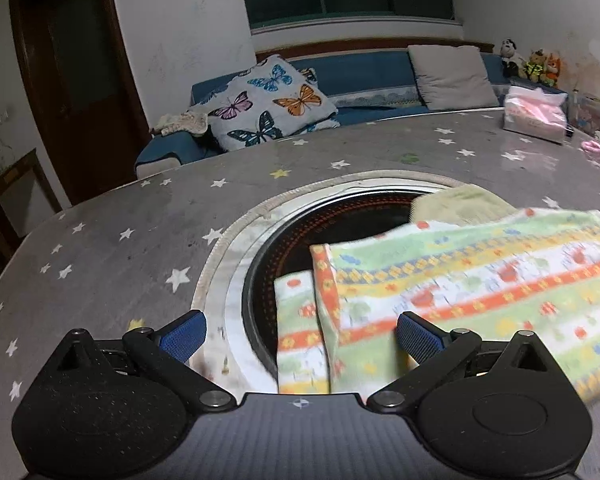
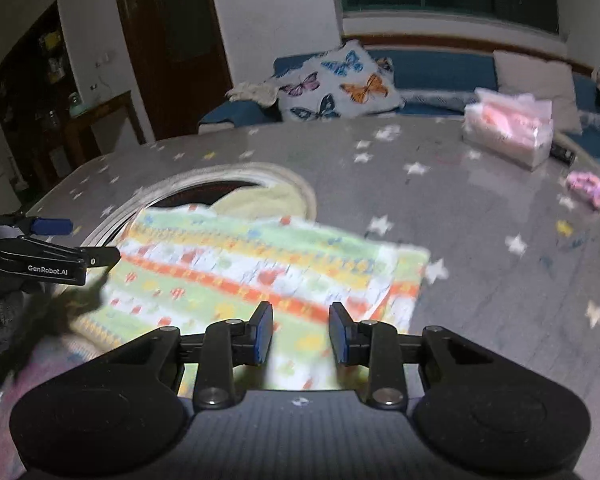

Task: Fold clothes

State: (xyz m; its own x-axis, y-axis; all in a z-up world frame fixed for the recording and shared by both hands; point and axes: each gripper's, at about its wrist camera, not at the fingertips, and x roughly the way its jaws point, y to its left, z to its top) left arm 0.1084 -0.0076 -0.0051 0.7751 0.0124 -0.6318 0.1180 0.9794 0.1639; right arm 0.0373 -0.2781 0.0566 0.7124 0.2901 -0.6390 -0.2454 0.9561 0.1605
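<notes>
A striped garment (image 1: 460,284) with green, orange, yellow and white bands lies folded on the grey star-print table, partly over the round black opening (image 1: 300,248) in the table's middle. A pale yellow cloth (image 1: 460,204) peeks out behind it. My left gripper (image 1: 302,334) is open wide, just above the garment's left edge. In the right wrist view the garment (image 2: 252,272) lies flat and blurred. My right gripper (image 2: 300,334) is open above its near edge, holding nothing. The left gripper (image 2: 52,240) shows at the left edge of that view.
A pink tissue pack (image 2: 508,136) and a pink scrunchie (image 2: 588,188) lie at the table's far right. A blue sofa (image 1: 360,80) with a butterfly cushion (image 1: 272,104) stands behind the table. A dark door (image 1: 72,80) is at the left.
</notes>
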